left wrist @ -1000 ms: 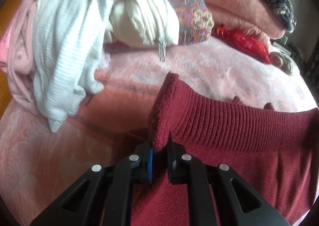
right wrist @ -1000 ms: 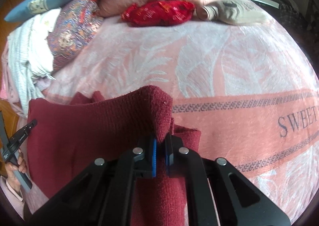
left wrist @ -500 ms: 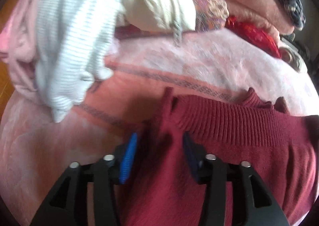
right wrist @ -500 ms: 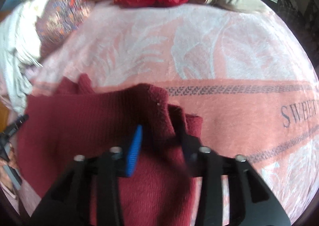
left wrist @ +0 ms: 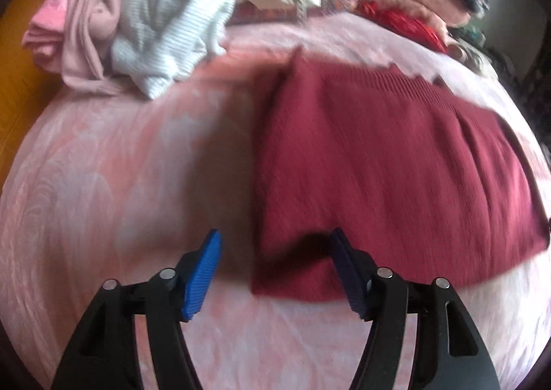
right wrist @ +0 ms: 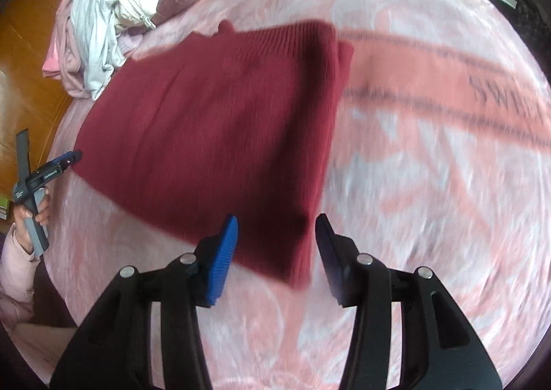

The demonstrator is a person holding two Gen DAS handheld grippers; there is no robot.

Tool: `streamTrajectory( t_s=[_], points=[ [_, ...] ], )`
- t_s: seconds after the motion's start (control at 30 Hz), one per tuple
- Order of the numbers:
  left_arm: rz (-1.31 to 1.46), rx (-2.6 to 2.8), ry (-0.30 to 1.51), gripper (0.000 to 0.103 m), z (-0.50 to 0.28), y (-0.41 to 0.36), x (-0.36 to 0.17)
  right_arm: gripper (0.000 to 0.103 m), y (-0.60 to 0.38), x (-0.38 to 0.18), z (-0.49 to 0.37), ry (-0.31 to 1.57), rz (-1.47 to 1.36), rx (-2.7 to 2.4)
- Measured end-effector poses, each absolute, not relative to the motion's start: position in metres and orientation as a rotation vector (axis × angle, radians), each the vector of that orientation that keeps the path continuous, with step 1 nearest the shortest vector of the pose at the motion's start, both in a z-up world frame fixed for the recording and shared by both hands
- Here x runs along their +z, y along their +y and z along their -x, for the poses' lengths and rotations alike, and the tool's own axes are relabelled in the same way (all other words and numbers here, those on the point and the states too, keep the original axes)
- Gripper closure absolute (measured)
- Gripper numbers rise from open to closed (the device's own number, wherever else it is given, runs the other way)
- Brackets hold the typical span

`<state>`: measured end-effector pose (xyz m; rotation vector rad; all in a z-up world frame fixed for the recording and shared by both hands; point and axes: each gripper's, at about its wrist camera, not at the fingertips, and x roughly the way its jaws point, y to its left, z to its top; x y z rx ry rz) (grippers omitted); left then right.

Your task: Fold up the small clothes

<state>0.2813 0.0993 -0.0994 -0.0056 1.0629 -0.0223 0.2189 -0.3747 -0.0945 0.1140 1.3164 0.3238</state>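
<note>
Left wrist view: the left gripper (left wrist: 273, 264) has just been opening and holds nothing; the red sweater (left wrist: 378, 166) lies folded on the pink blanket (left wrist: 103, 183) toward 1 o'clock. The right gripper (right wrist: 277, 248), likewise opening, is empty. One fold is laid; next comes regripping an edge.

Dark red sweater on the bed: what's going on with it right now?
A person with a gripper in each hand is folding the dark red sweater. It lies folded flat on the pink blanket. The left gripper and the right gripper have just been opening; neither holds anything.
</note>
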Motion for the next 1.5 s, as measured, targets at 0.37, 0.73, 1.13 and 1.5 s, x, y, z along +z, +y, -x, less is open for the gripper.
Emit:
streamTrajectory(
  t_s=[0.37,0.73,1.13,1.5],
  points=[
    [0.021,-0.026,1.087,0.044,-0.28,0.089,-0.121,0.091,-0.372,-0.122,-0.22,1.36,-0.143,0.377],
    [-0.036,-0.033,1.038,0.047,-0.27,0.082,-0.114,0.094,-0.386,-0.095,-0.207,1.312,-0.144,0.388],
    [-0.05,-0.049,1.004,0.047,-0.263,0.084,-0.115,0.092,-0.398,-0.139,-0.202,1.365,-0.169,0.357],
    [-0.072,-0.043,0.98,0.047,-0.256,0.079,-0.109,0.071,-0.403,-0.113,-0.201,1.322,-0.196,0.342]
  ],
)
